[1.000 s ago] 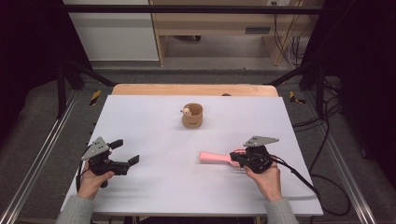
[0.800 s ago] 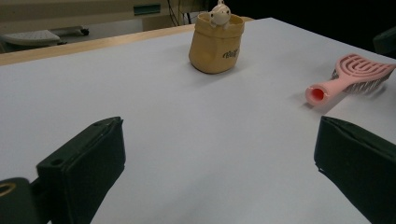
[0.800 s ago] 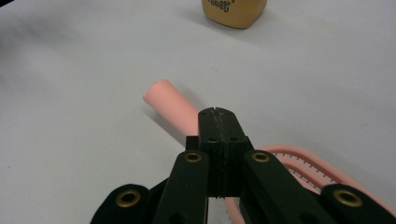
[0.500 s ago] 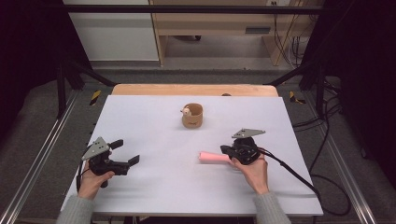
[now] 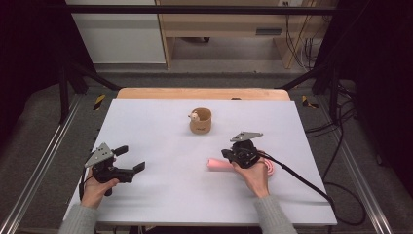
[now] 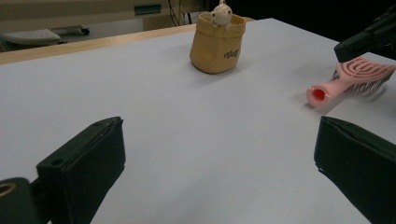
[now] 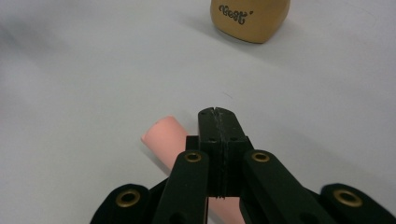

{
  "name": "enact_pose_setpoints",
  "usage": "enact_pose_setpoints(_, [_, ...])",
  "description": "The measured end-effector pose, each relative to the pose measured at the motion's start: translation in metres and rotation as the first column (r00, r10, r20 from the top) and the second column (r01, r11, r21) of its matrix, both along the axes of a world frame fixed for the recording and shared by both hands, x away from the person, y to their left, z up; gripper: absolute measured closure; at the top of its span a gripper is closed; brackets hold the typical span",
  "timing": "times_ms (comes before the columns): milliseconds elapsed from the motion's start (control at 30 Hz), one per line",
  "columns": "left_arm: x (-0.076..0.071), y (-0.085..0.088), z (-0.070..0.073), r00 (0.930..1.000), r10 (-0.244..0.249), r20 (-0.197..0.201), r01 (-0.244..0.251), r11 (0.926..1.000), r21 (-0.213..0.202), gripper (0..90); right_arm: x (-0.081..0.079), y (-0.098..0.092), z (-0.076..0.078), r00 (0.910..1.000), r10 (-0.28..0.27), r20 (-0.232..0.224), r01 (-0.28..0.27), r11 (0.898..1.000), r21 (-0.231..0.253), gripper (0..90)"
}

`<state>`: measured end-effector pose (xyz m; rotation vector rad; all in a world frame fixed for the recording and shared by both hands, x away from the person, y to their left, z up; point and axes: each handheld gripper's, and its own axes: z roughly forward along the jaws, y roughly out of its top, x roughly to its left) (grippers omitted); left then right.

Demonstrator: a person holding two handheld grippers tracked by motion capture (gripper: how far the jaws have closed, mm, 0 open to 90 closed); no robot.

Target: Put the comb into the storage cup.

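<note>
A pink hairbrush [image 5: 217,165] lies flat on the white table [image 5: 156,126], handle pointing left, its head [image 6: 362,72] by my right hand. My right gripper [image 5: 225,154] is shut with nothing between its jaws and hovers just over the handle [image 7: 160,136], which passes under the pressed-together tips [image 7: 217,114]. Whether the tips touch the handle I cannot tell. My left gripper [image 5: 132,158] rests at the table's front left, open wide with only bare table between its jaws [image 6: 219,140]. A tan pot [image 5: 200,122] holding a small white figure [image 6: 220,11] stands upright mid-table, farther back.
A wooden strip [image 5: 202,93] runs along the table's far edge. The right gripper's cable [image 5: 302,180] trails off to the right across the table. Metal rails [image 5: 44,161] flank the table, and cabinets stand beyond it.
My right gripper has slid left along the hairbrush toward the handle end, jaws staying shut. The brush, the pot and the left gripper have stayed put.
</note>
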<state>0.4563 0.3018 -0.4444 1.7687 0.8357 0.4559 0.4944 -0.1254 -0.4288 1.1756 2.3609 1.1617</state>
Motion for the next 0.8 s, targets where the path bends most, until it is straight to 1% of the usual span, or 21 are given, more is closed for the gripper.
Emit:
enact_pose_setpoints(67, [0.0, 0.0, 0.0, 1.0, 0.003, 0.0, -0.003, 1.0, 0.0, 1.9, 0.002, 0.003, -0.002, 0.9999, 0.0, -0.012, 0.0, 1.0, 0.013, 90.0])
enact_pose_setpoints(133, [0.0, 0.001, 0.0, 1.0, 0.004, 0.0, -0.004, 1.0, -0.001, 1.9, 0.004, 0.004, -0.004, 1.0, -0.001, -0.009, 0.001, 1.0, 0.001, 90.0])
enact_pose_setpoints(300, [0.0, 0.0, 0.0, 1.0, 0.003, -0.001, -0.003, 1.0, 0.0, 1.9, 0.009, 0.011, -0.009, 0.9998, 0.008, -0.021, -0.008, 1.0, -0.007, 90.0])
enact_pose_setpoints(433, [0.0, 0.0, 0.0, 1.0, 0.003, -0.001, -0.003, 1.0, 0.0, 1.9, 0.011, 0.018, -0.015, 0.9995, 0.02, -0.023, -0.021, 0.999, -0.034, 90.0])
enact_pose_setpoints(500, [0.0, 0.0, 0.0, 1.0, 0.0, 0.0, 0.0, 1.0, -0.001, 1.9, 0.012, 0.02, -0.017, 0.9994, 0.022, -0.028, -0.023, 0.999, -0.038, 90.0])
enact_pose_setpoints(600, [0.0, 0.0, 0.0, 1.0, -0.001, -0.002, 0.001, 1.0, -0.001, 1.9, 0.013, 0.021, -0.021, 0.9993, 0.018, -0.034, -0.019, 0.999, -0.046, 90.0])
enact_pose_setpoints(800, [0.0, 0.0, 0.0, 1.0, -0.001, 0.0, 0.001, 1.0, -0.001, 1.9, 0.012, 0.022, -0.024, 0.9986, 0.028, -0.045, -0.03, 0.997, -0.066, 90.0])
